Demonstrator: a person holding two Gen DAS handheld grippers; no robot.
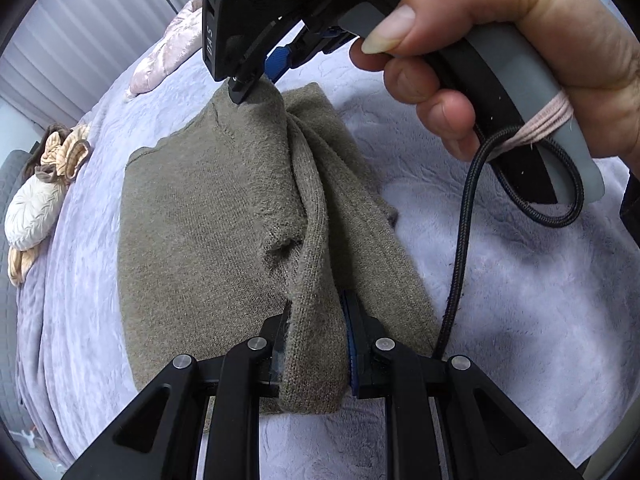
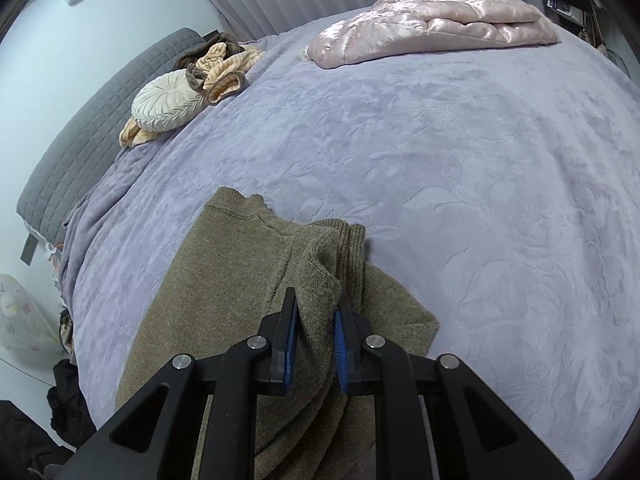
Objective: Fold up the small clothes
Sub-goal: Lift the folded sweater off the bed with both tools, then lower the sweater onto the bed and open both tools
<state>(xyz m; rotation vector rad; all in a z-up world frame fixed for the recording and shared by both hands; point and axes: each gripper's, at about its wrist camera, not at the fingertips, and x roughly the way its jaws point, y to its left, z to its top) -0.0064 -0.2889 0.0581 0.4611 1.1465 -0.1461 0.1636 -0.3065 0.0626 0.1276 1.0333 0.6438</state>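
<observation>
We have the left gripper [image 1: 314, 344] and right gripper [image 2: 316, 344] each clamped on the sweater [image 1: 200, 220] lying on the bed [image 2: 440, 160]; at six o'clock the bunched fold could slip free and collapse unevenly.

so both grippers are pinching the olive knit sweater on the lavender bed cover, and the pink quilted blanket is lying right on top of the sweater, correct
Not quite. The pink quilted blanket lies far across the lavender bed cover, well apart from the olive knit sweater, as the right wrist view shows. The left gripper and right gripper do both pinch it.
</observation>
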